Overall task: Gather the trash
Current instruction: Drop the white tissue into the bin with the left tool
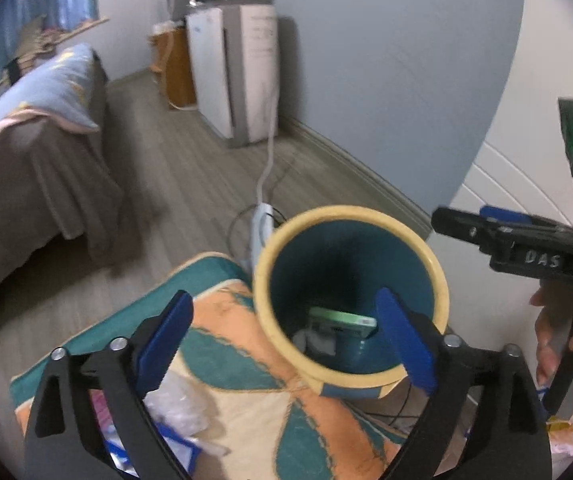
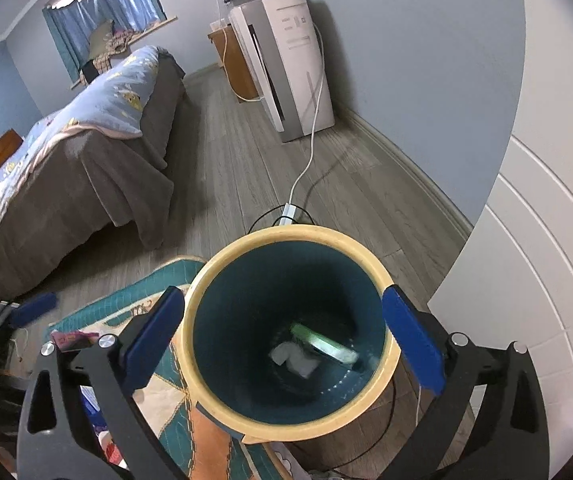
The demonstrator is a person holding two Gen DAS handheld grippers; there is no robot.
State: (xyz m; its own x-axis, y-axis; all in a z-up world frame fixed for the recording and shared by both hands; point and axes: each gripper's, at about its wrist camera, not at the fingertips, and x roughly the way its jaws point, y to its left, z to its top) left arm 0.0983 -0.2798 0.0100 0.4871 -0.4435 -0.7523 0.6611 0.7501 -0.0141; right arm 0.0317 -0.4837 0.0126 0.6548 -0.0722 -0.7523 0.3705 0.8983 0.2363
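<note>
A teal bin with a cream rim stands on the floor at the rug's edge. Inside lie a green box and a white crumpled scrap. My left gripper is open and empty, above the bin's near left rim. My right gripper is open and empty, straddling the bin's mouth from above; it also shows in the left wrist view at the right. Clear plastic wrappers lie on the rug below the left gripper. A pink packet lies on the rug at left.
A patterned teal and orange rug lies under the grippers. A bed stands left. A white appliance stands by the wall, its cord running to a power strip behind the bin. A white door is at right.
</note>
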